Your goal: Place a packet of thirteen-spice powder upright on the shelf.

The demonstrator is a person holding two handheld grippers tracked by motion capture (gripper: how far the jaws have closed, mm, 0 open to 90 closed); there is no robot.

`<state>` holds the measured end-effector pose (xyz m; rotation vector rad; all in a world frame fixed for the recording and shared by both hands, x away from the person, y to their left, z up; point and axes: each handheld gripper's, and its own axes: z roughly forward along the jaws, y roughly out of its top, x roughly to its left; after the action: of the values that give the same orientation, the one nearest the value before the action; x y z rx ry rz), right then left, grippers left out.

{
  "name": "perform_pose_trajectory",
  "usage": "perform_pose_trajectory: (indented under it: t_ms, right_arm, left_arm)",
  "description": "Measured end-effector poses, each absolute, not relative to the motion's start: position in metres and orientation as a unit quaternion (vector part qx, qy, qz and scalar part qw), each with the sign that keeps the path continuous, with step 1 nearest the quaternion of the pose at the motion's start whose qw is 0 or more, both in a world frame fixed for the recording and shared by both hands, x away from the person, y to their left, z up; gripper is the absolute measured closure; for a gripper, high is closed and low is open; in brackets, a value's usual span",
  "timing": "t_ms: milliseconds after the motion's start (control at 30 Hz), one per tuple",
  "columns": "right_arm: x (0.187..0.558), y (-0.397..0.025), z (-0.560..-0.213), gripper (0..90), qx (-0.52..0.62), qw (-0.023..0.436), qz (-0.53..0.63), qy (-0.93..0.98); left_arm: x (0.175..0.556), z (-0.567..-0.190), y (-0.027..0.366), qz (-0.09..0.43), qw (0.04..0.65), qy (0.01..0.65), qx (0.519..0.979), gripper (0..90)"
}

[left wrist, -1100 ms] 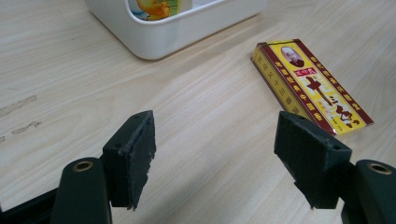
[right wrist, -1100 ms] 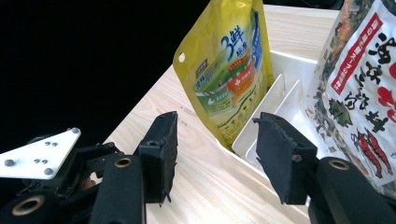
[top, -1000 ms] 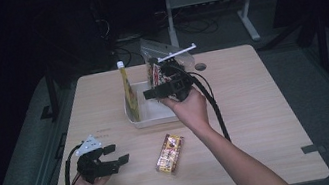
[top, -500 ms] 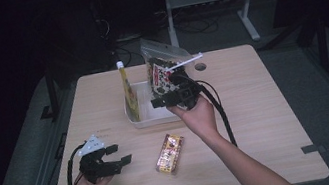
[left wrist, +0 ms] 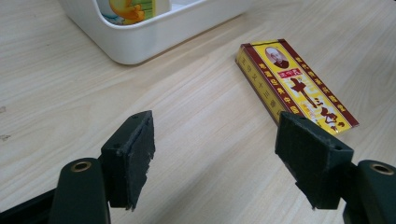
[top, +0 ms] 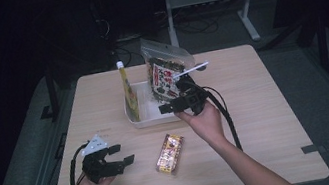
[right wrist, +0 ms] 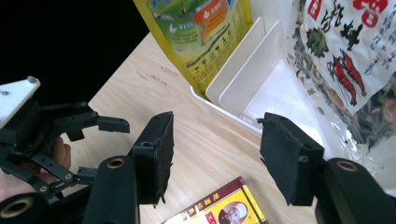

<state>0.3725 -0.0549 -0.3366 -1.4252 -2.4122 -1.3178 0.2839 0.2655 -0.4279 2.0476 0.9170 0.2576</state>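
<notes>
Both hand-held grippers wide, nothing held. Right hand-held gripper (top: 180, 103) poised at the near edge of the white bin (top: 138, 121), mid-bench, beside the clear snack bag (top: 165, 74) standing inside. Yellow pouch (top: 128, 92) upright in the left compartment. Left hand-held gripper (top: 115, 160) low at near left, aimed toward the yellow-and-red box (top: 169, 153) flat on the bench (top: 266, 106). Likely sorting into the bin; next, probably closing on that box.

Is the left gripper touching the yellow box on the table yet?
Apart. In the left gripper view, the left gripper has its jaws open with bare table between them and the yellow box lying beyond the jaw tips.
</notes>
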Motion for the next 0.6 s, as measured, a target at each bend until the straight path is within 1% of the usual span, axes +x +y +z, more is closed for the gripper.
perform_pose_trajectory:
  t_ms: [300,600]
  right_arm:
    - [0.368,-0.059,-0.345,42.8,-0.458,0.021,-0.418,-0.785]
    - [0.365,-0.068,-0.359,42.6,-0.463,0.023,-0.41,-0.785]
  left_arm:
    - [0.281,-0.427,0.258,0.1,0.429,0.36,0.822,27.0]
    - [0.277,-0.426,0.241,0.09,0.436,0.349,0.824,25.4]
